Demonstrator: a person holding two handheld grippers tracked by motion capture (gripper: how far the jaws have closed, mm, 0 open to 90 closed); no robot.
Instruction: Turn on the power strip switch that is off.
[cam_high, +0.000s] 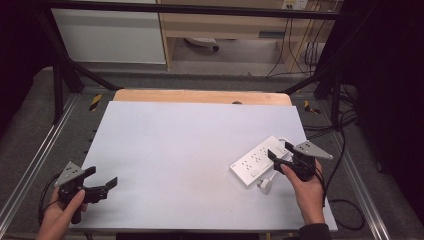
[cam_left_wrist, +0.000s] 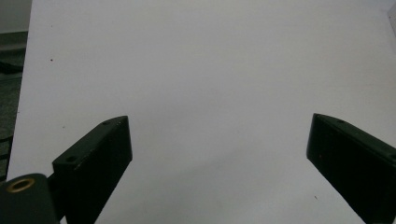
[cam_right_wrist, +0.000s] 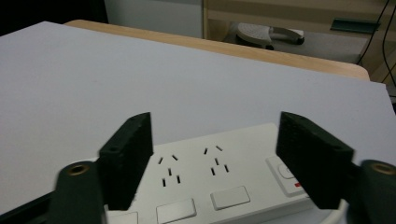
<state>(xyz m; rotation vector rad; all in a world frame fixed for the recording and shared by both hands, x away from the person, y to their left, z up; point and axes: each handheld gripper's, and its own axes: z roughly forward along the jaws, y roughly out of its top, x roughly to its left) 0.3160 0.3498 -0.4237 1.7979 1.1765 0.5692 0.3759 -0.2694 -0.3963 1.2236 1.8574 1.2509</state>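
A white power strip (cam_high: 260, 161) lies at an angle on the right side of the white tabletop (cam_high: 190, 145); its sockets and switches fill the lower part of the right gripper view (cam_right_wrist: 210, 182). A white plug (cam_high: 265, 185) on a cord lies just in front of it. My right gripper (cam_high: 279, 150) hovers over the strip's near end, open, jaws either side of the sockets (cam_right_wrist: 212, 156). My left gripper (cam_high: 102, 179) is at the table's front left edge, open and holding nothing (cam_left_wrist: 219, 149).
A wooden board edge (cam_high: 200, 96) shows behind the white tabletop. Metal frame rails (cam_high: 30, 170) run along both sides, and cables (cam_high: 345, 150) hang at the right. The middle and left of the table are bare white surface.
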